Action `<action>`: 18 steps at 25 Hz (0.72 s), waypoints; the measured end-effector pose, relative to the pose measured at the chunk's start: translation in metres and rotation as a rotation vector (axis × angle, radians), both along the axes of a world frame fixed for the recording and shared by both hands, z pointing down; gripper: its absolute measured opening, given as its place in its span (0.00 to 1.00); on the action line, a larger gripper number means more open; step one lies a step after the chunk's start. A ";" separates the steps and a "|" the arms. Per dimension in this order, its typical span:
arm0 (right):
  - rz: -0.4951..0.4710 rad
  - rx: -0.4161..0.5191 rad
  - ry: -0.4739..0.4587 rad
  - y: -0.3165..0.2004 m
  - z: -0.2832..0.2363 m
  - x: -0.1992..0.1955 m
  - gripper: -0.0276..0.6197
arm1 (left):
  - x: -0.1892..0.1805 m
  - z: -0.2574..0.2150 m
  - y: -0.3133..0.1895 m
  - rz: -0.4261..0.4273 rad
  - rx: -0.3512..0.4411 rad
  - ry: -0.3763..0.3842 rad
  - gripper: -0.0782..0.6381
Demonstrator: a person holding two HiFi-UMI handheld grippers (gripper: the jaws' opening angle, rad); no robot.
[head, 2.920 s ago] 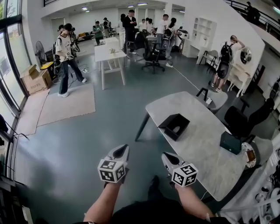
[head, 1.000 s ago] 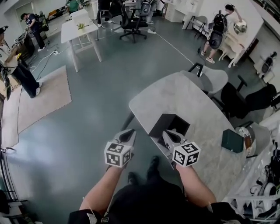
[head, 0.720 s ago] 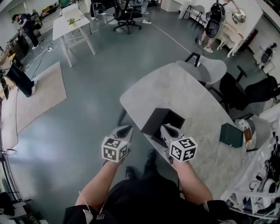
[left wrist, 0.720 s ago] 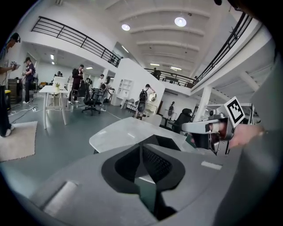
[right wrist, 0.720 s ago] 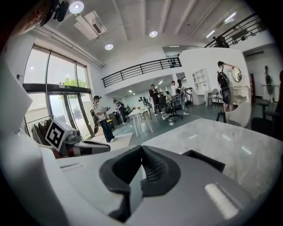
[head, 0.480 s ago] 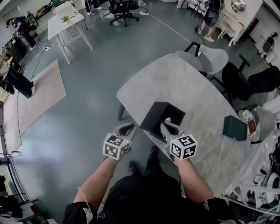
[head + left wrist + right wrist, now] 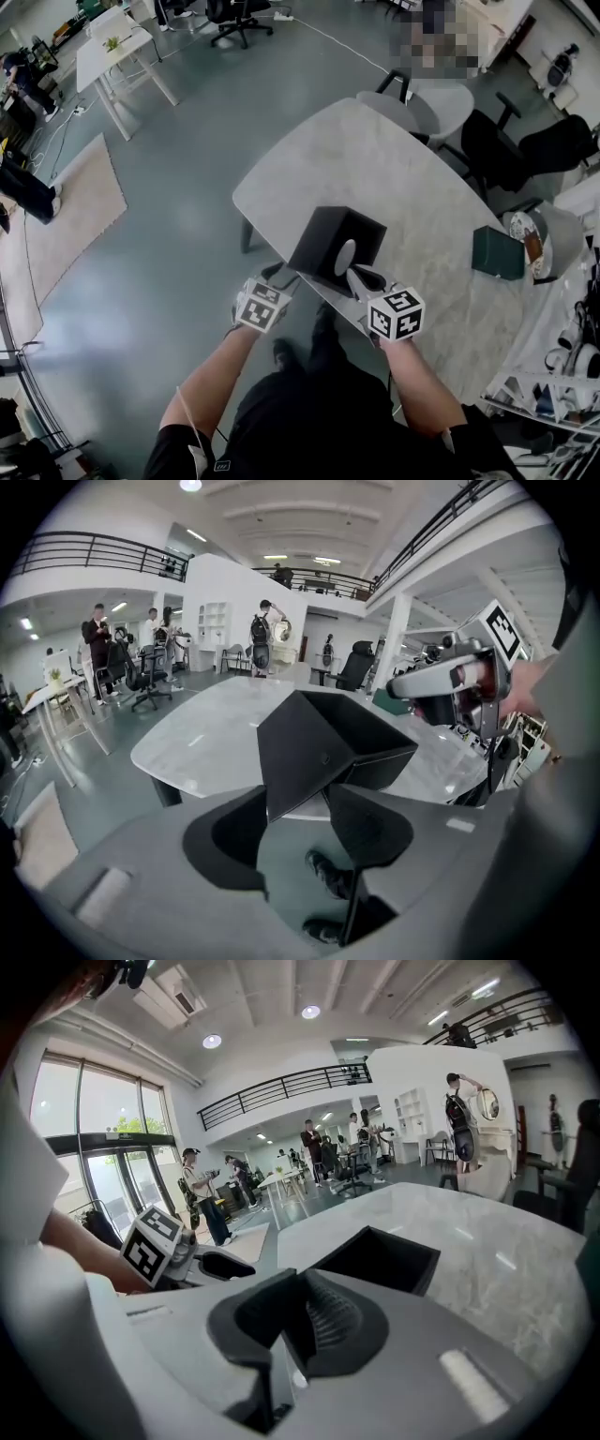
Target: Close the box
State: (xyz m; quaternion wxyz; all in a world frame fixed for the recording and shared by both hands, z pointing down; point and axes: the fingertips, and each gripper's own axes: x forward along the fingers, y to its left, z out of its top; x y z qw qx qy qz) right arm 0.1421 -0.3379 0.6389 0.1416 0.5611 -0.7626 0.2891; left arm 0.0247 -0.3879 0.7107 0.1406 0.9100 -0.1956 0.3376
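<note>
A black box stands open near the front edge of the grey marble table. In the left gripper view its dark side flap hangs over the table edge. My left gripper sits just below and in front of that flap. Its jaws are opening, and the flap's lower corner points into the gap without touching the pads. In the head view the left gripper is at the box's near left corner. My right gripper is at the near right side, shut and empty, with the open box ahead of it.
A dark green box and a round object lie at the table's right end. Chairs stand behind the table, and a shelf of clutter is at the right. People and desks are far off across the floor.
The view has closed in on the table. Both grippers have moved forward from open floor up to the box's near side, one at each corner.
</note>
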 end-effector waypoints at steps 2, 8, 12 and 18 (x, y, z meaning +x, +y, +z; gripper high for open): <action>0.001 -0.028 0.010 0.006 0.006 -0.001 0.14 | 0.000 0.010 -0.002 -0.005 -0.001 -0.017 0.43; 0.043 -0.096 0.030 0.015 0.027 0.014 0.22 | 0.008 0.038 -0.009 -0.030 -0.007 -0.046 0.46; 0.073 -0.122 0.024 0.013 0.037 0.020 0.26 | 0.009 0.055 -0.015 -0.039 -0.021 -0.101 0.46; 0.032 -0.187 0.035 0.020 0.055 0.008 0.27 | 0.004 0.070 -0.022 -0.066 -0.033 -0.128 0.46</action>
